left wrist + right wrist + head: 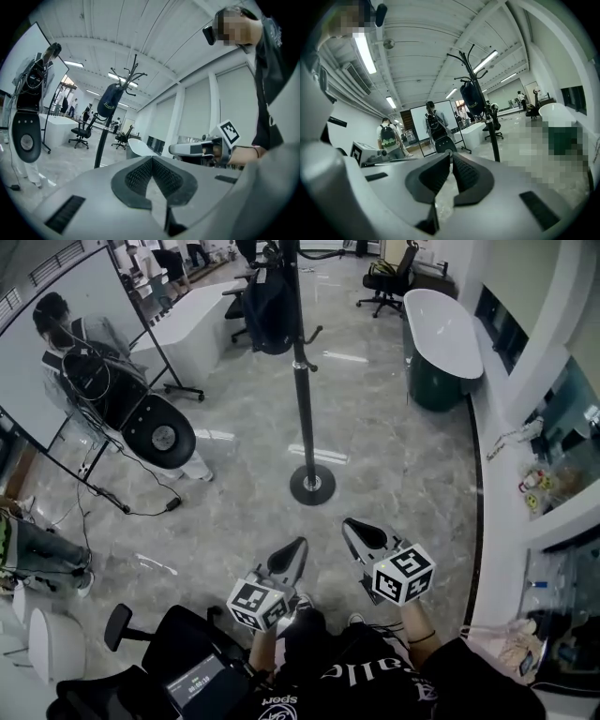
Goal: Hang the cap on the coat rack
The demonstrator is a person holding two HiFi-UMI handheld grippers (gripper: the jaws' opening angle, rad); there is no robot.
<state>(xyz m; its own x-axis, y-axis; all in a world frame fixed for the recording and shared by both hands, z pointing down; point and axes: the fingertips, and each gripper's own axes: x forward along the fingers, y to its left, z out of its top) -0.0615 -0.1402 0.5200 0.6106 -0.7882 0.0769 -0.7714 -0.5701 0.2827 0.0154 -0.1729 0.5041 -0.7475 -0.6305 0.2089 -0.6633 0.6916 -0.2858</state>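
On the coat rack (301,362), well apart from both tools, a dark cap (267,298) hung from an upper hook, so the task appeared complete, with nothing evidently left. The left tool (298,547) and the right tool (348,524) each had their jaws together, holding nothing. The head view showed the rack's base (312,486) on the floor. Only the gripper views showed the top hooks (133,72) above the cap.
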